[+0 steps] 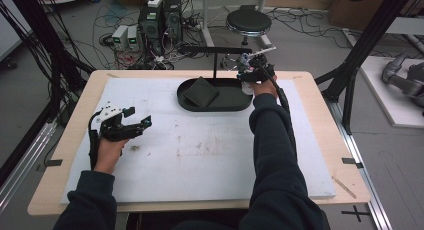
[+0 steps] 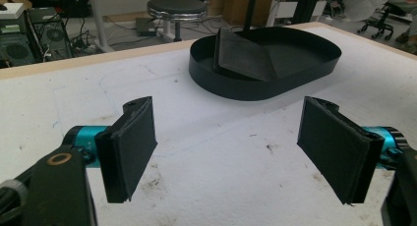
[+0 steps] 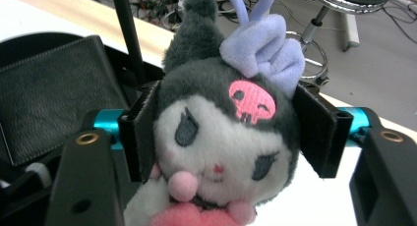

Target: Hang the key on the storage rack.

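Left hand-held gripper (image 2: 226, 152) gapes wide above white mat (image 2: 206, 186), facing black tray (image 2: 246, 88).

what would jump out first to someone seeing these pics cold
The plush toy, grey and white with a pink skull mark and a lilac bow, is clamped between the right gripper jaws at the far right end of the black oval tray. The left gripper hangs open over the stained white mat.

Left gripper (image 1: 136, 124): jaws spread wide apart, nothing between them, pointing toward the black oval tray (image 1: 215, 106) from well to its near-left.
Left hand (image 1: 109, 151): wraps the gripper's handle, forearm low.
Right gripper (image 1: 248, 74): jaws closed on a plush toy's head (image 3: 221, 127), at the tray's far-right end.
Right arm (image 1: 272, 140): extended forward, dark sleeve.
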`<action>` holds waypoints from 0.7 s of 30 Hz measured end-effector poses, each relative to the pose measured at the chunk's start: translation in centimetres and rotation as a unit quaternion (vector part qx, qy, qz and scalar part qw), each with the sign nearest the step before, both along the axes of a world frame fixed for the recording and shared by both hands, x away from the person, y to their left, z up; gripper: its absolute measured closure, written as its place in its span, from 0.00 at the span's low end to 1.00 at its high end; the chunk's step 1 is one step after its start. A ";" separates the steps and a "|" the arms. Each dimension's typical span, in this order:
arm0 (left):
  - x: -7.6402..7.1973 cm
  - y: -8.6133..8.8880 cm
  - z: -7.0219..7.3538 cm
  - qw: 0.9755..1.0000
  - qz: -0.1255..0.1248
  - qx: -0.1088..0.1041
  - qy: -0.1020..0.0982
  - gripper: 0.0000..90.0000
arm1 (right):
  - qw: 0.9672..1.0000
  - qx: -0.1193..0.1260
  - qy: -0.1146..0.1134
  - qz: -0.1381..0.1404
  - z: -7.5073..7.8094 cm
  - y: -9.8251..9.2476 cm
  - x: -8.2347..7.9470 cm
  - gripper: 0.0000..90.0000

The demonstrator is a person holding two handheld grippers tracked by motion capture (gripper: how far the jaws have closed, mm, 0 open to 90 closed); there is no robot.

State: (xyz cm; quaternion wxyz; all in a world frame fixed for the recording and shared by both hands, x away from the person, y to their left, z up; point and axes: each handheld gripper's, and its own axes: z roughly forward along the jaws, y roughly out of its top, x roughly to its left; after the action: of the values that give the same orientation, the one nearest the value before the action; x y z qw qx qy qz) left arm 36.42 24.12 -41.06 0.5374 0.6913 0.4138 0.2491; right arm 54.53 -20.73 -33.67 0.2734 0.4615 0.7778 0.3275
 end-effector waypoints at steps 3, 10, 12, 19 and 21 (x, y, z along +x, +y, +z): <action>0.0 0.1 0.0 1.000 0.000 0.000 0.002 0.25 | 1.000 -0.011 0.001 -0.010 -0.1 0.1 -0.1 0.30; 0.1 -0.1 -0.1 1.000 -0.004 -0.003 0.003 0.25 | 1.000 -0.014 -0.022 0.004 0.8 -1.7 -1.8 0.24; 0.1 -0.1 -0.1 1.000 -0.005 -0.005 0.004 0.25 | 1.000 0.002 -0.009 0.016 1.1 -2.8 -2.4 0.24; 0.3 0.0 -0.2 1.000 -0.001 -0.016 0.008 0.24 | 0.996 0.019 -0.042 0.079 2.5 -5.6 -6.7 0.29; 0.3 0.0 -0.2 1.000 0.000 -0.017 0.010 0.24 | 0.995 0.035 -0.044 0.088 2.7 -6.4 -8.0 0.27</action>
State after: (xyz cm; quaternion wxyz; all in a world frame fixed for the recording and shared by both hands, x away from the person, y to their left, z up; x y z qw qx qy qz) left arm 36.72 24.12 -41.30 0.5454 0.6843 0.4232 0.2350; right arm 46.51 -27.14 -31.01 0.2613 0.3857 0.7907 0.3973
